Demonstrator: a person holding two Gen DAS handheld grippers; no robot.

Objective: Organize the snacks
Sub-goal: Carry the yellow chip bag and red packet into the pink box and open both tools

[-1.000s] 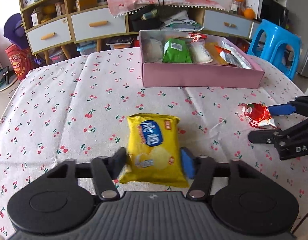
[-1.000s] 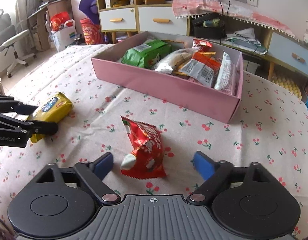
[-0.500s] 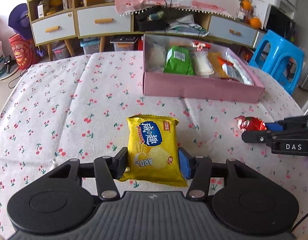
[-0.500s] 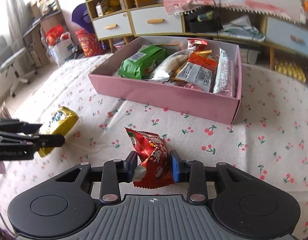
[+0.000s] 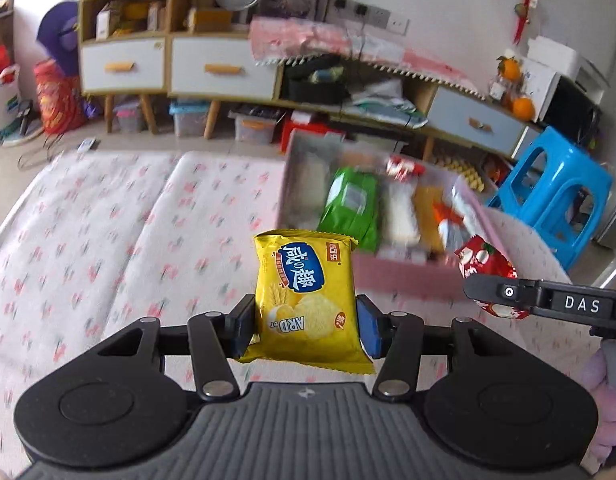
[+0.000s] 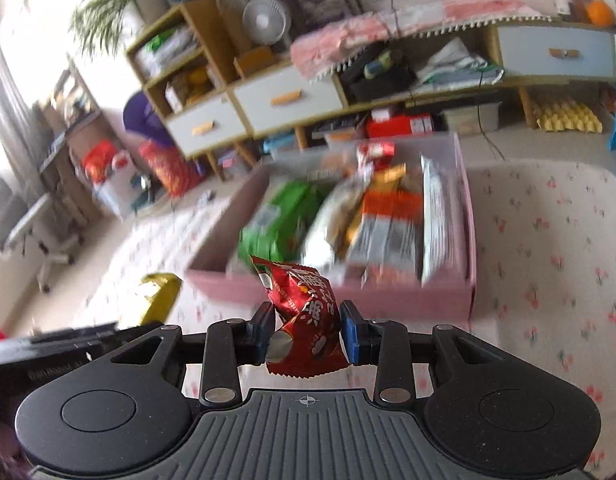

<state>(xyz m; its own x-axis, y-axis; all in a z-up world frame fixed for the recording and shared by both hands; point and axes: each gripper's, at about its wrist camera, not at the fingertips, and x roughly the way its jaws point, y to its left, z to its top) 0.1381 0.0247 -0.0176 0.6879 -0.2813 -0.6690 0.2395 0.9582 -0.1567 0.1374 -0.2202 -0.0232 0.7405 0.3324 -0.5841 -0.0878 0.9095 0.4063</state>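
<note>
Two packets in the air at once: the left gripper [image 5: 304,325] is clamped on a yellow cracker packet [image 5: 305,300], its pads pressing the packet's two side edges near the lower end, so the packet stands with its long axis running straight ahead of the jaws and its top seam pointing toward the pink box [image 5: 404,276]. The right gripper [image 6: 306,334] grips a crumpled red snack packet [image 6: 303,320] — its jaws have just been closing, and the wrapper now sits pinched between them, bulging up and forward out of the grip.

Both packets appear clear of the cherry-print tablecloth [image 5: 119,240], though blur makes the gap hard to judge. The pink box lies ahead of both grippers and already holds a row of snacks, among them a green bag [image 6: 275,224] at its left end and white and orange packs to the right of it.

The relation that matters for the drop is which hand faces which part of the box. Seen from the left wrist, the box sits ahead and to the right, with the yellow packet's top lined up roughly with the green bag; the right gripper shows in that view as a black arm at the right edge, carrying its red packet just before the box's near wall. From the right wrist, the near wall sits directly beyond the red packet — so the right hand looks the nearer of the two.
</note>
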